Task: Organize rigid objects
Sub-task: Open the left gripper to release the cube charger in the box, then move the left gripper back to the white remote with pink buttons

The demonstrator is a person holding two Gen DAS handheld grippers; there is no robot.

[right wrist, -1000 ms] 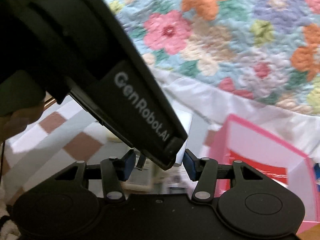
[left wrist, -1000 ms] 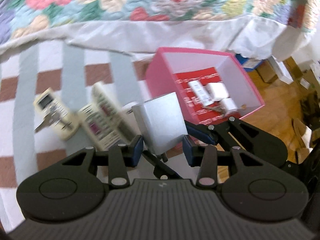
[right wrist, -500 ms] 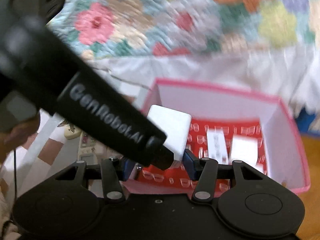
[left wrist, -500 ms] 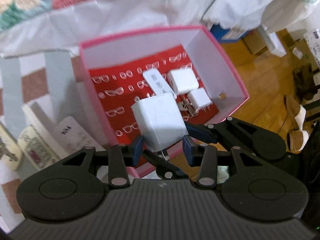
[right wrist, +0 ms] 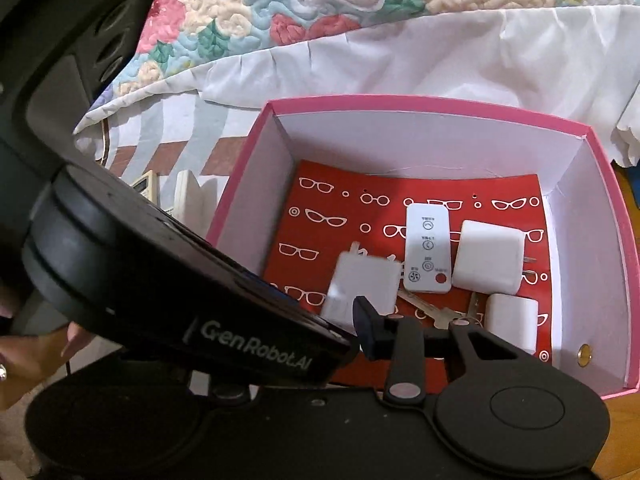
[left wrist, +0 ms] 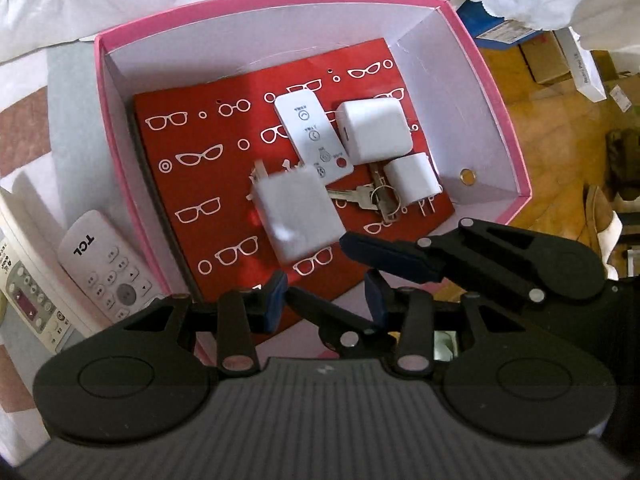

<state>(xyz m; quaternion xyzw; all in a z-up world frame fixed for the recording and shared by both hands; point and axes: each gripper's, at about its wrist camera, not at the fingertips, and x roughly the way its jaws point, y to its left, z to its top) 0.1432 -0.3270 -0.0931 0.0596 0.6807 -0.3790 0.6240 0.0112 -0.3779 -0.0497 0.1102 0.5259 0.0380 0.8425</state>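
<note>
A blurred white charger block (left wrist: 297, 216) with prongs lay on the red glasses-print liner (left wrist: 192, 184) of the pink box (left wrist: 108, 128), whose left half stood bare. Right of it crowded a slim remote (left wrist: 312, 136), two chargers and keys (left wrist: 360, 198). The left gripper (left wrist: 326, 294) hung open and empty just below the block; the right gripper's (left wrist: 384, 256) jaws had just been closing on nothing.
</note>
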